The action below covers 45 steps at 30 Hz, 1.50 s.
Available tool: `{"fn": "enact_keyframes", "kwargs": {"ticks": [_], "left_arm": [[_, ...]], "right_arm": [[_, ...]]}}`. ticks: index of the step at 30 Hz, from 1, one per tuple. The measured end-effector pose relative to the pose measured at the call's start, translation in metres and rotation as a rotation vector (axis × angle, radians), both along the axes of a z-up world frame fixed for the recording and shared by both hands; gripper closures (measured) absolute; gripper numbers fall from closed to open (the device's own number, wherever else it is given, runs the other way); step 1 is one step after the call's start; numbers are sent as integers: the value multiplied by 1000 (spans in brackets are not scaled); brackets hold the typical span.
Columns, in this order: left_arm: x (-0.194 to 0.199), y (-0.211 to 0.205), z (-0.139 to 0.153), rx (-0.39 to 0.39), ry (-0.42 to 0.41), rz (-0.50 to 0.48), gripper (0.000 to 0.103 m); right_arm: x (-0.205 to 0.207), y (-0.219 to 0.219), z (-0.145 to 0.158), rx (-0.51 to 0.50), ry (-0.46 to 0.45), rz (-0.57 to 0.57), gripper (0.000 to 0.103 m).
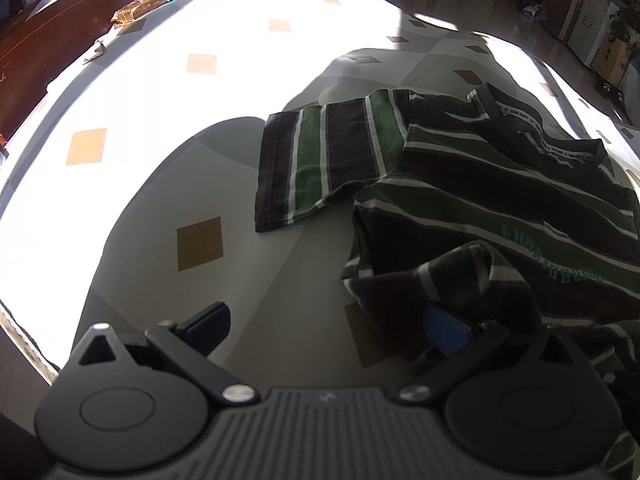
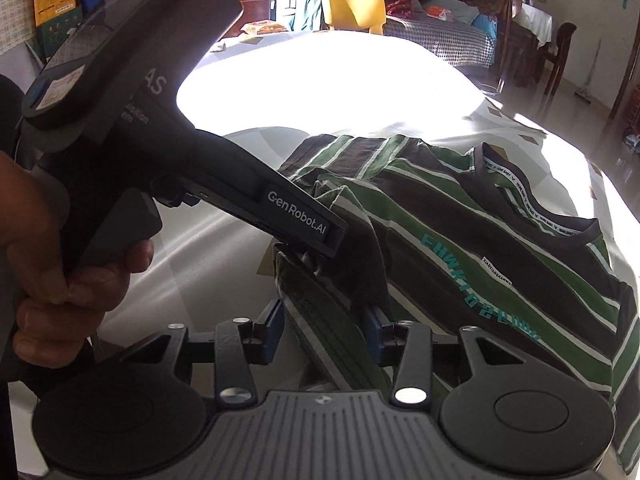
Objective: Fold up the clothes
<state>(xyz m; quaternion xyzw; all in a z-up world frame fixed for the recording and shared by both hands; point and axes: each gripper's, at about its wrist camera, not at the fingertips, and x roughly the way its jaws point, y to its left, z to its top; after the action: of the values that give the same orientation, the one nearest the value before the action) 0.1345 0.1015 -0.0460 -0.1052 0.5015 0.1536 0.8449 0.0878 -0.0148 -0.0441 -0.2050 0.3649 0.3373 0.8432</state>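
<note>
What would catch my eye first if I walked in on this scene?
Most likely the green, black and white striped T-shirt, rumpled on a sunlit white tablecloth dotted with tan diamonds. Next, the right claw in the foreground, jaws apart with the shirt's hem hanging between them. Beside it, the other handheld device, the left claw, reaches into the same fold, gripped by a person's hand.

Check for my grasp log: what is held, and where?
Nothing is clamped: the shirt hem lies between open jaws of the right hand-held gripper, draped over one left finger.
</note>
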Motion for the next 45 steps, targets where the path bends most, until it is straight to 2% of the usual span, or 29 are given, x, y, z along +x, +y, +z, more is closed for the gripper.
{"fn": "enact_keyframes", "kwargs": {"ticks": [7,10,12,15,19,22,24,28,31,34,36,38,45], "left_arm": [[1,4,-2,-11,8,5,0],[0,4,-1,-14,8,8,0],[0,4,0,-14,5,9,1],[-2,5,3,-9,-4,10,1],[-7,9,17,20,-46,15,1],[-13,17,32,34,-87,35,1],[-18,24,42,26,-113,51,1],[-25,35,58,24,-151,68,0],[-29,39,61,26,-150,72,0],[-30,38,56,29,-128,73,0],[-30,37,52,31,-117,67,0],[-29,36,49,33,-109,62,0],[-25,26,40,41,-85,40,0]], "right_arm": [[-4,13,-14,-83,-80,59,61],[-8,13,-17,-103,-117,75,75],[-10,13,-16,-100,-127,78,87],[-11,12,-11,-82,-136,73,94],[-21,13,-2,-49,-139,90,94],[-33,14,8,15,-112,130,94],[-41,15,14,71,-79,166,94],[-55,21,16,199,48,252,94],[-65,29,11,244,131,324,93],[-72,35,8,253,159,376,89],[-74,36,10,248,155,393,81],[-72,34,12,245,141,378,79],[-51,20,12,188,126,221,75]]}}
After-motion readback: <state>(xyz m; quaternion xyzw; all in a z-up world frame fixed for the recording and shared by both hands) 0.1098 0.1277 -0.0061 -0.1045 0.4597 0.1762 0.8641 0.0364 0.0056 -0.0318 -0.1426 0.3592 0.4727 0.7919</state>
